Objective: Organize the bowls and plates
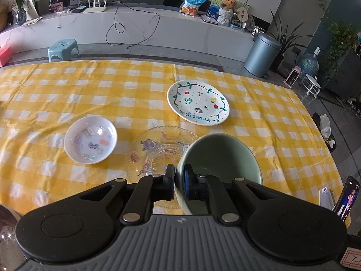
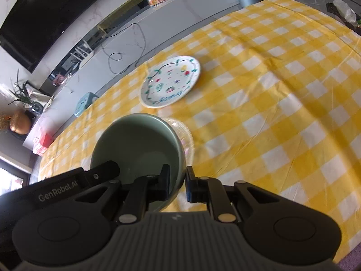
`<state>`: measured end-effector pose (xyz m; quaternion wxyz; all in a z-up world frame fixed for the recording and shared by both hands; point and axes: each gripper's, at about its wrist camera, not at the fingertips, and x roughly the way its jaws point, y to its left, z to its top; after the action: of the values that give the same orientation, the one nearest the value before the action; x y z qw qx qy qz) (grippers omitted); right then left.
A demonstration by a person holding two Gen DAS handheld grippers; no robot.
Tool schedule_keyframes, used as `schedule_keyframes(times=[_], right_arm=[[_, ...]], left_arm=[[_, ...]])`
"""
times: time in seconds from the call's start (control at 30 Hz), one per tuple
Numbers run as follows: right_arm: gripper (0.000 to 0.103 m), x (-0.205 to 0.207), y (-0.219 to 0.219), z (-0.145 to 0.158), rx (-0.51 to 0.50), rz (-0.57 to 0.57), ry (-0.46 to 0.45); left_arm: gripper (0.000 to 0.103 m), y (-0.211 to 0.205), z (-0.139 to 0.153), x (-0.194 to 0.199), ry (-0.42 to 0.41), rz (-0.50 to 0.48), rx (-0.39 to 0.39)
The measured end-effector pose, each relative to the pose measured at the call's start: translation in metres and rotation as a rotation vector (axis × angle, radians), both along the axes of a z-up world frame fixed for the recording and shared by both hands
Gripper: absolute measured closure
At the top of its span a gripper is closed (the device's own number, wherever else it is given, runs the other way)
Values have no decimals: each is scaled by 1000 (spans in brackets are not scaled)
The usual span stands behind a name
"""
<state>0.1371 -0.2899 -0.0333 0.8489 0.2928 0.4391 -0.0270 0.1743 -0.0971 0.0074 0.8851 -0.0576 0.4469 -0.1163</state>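
The green bowl (image 1: 222, 155) is gripped on opposite sides of its rim by both grippers. The left gripper (image 1: 179, 183) is clenched on the rim: one finger sits outside the wall, the other, with a blue pad, inside. The right gripper (image 2: 177, 184) is likewise clamped on the rim, one finger inside the bowl and one outside. The bowl interior is bare in both views; no contents are visible.

Beyond and partly under the held bowl lies a clear glass plate (image 1: 158, 149) with cartoon figures; it carries nothing. Ahead of the left fingers and off to their left sits a shallow white bowl (image 1: 90, 143) with printed stickers or decals on its inner surface, otherwise bare. Farther ahead of the fingers, to their right, rests a white plate (image 1: 198, 102) painted with fruit motifs and lettering, with nothing on it. All three rest on the yellow checked tablecloth (image 1: 67, 90), well apart from one another except the glass plate, which the green bowl overlaps in view.
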Motion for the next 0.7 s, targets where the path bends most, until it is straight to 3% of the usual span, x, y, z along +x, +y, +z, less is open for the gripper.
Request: schedule_keyframes(times=[0.4,0.7], right_arm=[[91,-36,76,40,7,157,-74],[91,-44,155,54,9,352,-96]], left_arm=[[95,85,34,-51,-34,144,-29],[95,167,44,-84,-33,298,-32]])
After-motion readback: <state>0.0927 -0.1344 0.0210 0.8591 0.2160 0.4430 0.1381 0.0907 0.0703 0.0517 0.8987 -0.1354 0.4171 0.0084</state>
